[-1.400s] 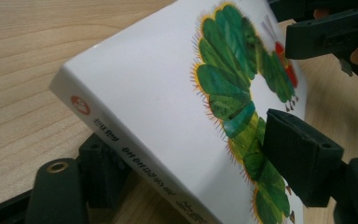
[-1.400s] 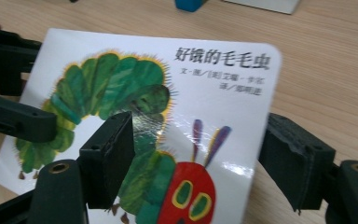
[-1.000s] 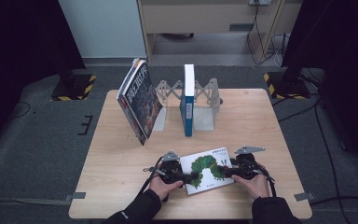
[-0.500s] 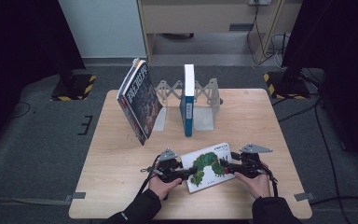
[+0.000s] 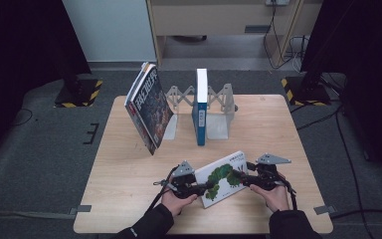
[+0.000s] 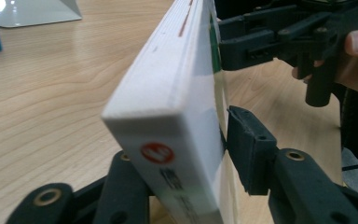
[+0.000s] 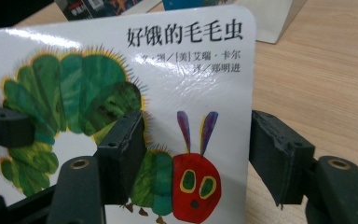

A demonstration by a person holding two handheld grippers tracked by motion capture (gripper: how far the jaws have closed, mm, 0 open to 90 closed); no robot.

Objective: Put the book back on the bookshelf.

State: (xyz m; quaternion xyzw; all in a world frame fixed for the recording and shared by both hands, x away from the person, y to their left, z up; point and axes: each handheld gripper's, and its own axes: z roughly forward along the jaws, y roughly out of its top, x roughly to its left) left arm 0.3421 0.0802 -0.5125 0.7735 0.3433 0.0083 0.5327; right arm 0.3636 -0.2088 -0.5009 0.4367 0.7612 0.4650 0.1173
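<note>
The caterpillar book [image 5: 224,178] sits at the near edge of the table [image 5: 129,189], tilted up off the wood between the two hands. The left gripper [image 5: 199,188] pinches its near end, one jaw on each face, while the right gripper [image 5: 241,178] has one jaw lying on the cover and the other spread clear beyond the edge, so it grips nothing. To stand the book in the rack [image 5: 219,107] beside the blue book [image 5: 201,107], the right jaws should probably close squarely first, then both hands lift evenly.
</note>
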